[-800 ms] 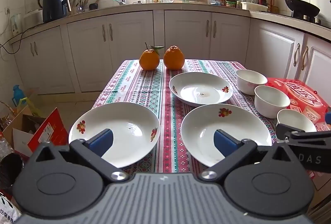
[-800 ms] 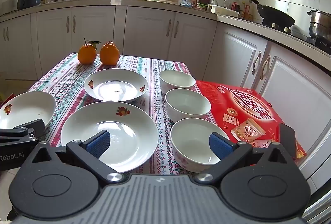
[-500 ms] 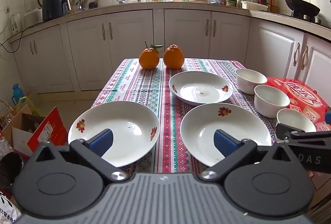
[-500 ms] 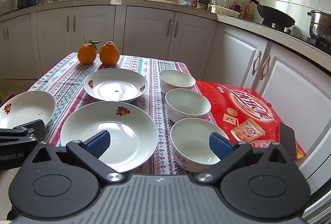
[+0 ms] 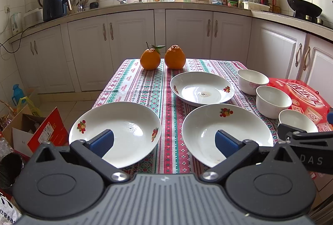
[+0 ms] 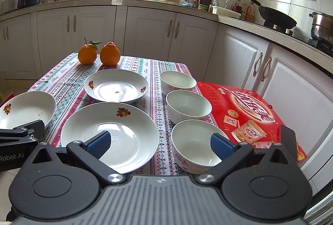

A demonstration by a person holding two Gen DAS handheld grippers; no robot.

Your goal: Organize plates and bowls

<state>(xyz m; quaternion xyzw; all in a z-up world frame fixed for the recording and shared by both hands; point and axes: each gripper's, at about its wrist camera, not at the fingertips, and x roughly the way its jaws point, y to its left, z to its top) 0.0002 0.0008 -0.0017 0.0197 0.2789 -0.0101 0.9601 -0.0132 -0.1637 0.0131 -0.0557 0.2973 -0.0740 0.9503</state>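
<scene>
Nothing has changed over the last second: my left gripper [image 5: 164, 142] and right gripper [image 6: 161, 144] stay wide and empty. All 3 plates [image 5: 116, 131] and 3 bowls [image 6: 188, 106] ahead sit unstacked, so sorting hasn't begun.

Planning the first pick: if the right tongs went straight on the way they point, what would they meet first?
Probably the nearest bowl or the near plate; the open right tongs straddle the gap between them.

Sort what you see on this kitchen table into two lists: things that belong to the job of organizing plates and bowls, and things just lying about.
Belongs to the job:
three plates
three bowls

Just lying about:
two oranges
red box
patterned tablecloth
</scene>
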